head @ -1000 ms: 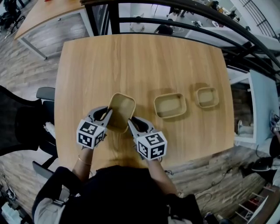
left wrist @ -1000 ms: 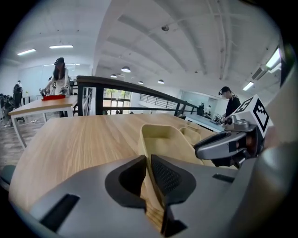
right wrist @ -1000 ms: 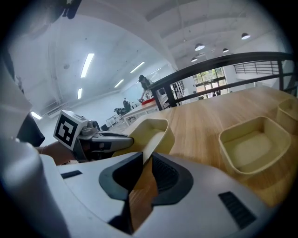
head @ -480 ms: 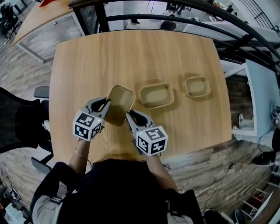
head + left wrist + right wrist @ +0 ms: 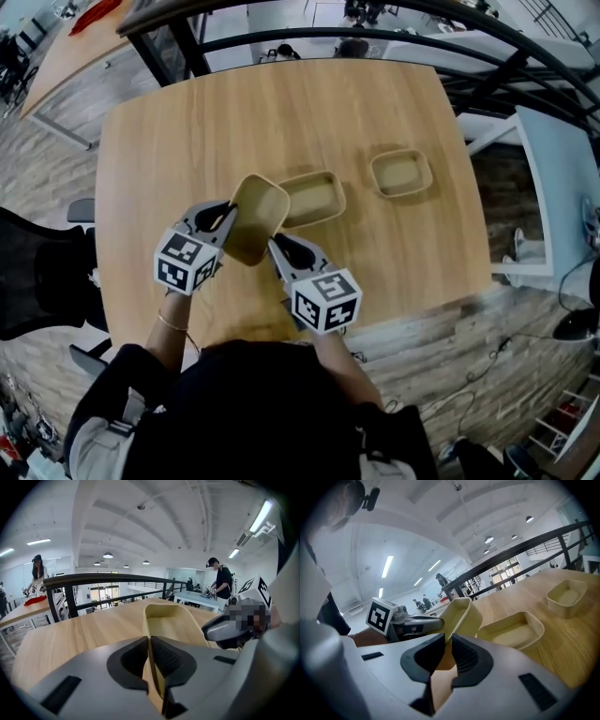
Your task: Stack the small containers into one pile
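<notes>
Wooden table [image 5: 187, 122], tilted beige container [image 5: 260, 214]

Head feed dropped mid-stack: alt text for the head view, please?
A tilted beige container is held above a wooden table by the left tongs and right tongs, the right jaws closing on its wall. Beside it sits a medium container, a small container farther right.

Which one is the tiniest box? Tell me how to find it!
Look at the big wooden table, where three beige containers line up across the middle. The smallest container is at the right end, flat on the wood by itself. The middle container is longer and wider, and the left container is lifted and tilted.
</notes>
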`<state>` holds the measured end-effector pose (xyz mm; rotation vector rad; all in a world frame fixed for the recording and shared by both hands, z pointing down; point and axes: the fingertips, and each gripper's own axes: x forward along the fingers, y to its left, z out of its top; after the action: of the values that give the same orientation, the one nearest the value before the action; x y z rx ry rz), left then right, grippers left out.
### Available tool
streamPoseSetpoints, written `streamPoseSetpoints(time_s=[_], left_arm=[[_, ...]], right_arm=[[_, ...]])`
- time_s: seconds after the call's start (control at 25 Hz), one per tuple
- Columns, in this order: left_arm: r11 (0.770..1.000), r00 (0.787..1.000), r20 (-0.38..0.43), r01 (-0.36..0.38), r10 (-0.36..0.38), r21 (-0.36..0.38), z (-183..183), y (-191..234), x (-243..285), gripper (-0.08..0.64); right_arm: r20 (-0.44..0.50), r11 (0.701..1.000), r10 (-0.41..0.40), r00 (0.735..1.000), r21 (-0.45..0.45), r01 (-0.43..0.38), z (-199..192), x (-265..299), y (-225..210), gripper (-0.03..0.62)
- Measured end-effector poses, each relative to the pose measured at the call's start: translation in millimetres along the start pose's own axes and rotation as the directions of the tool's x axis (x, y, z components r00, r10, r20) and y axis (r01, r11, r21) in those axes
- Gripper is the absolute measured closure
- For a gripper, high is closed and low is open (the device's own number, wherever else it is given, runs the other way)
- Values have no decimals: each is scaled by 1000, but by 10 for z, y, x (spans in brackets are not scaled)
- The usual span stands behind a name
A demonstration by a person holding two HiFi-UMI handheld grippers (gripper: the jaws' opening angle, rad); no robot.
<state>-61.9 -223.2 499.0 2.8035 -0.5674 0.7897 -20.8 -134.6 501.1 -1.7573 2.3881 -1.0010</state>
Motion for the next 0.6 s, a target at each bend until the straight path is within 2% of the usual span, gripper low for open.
streamPoseSetpoints(time_s=[0.32, 0.48, 0.6], left_arm=[[996, 999, 4, 48, -48, 73, 281, -223, 315, 526], [984, 996, -21, 84, -82, 156, 405, -310, 492, 526], [967, 993, -59, 116, -105, 229, 462, -384, 634, 528]], right_arm=[[68, 1000, -9, 998, 30, 7, 185, -225, -204, 537], [81, 999, -1, 997, 38, -2, 213, -304, -287, 548], [84, 999, 9, 996, 50, -13, 201, -338, -330, 549]])
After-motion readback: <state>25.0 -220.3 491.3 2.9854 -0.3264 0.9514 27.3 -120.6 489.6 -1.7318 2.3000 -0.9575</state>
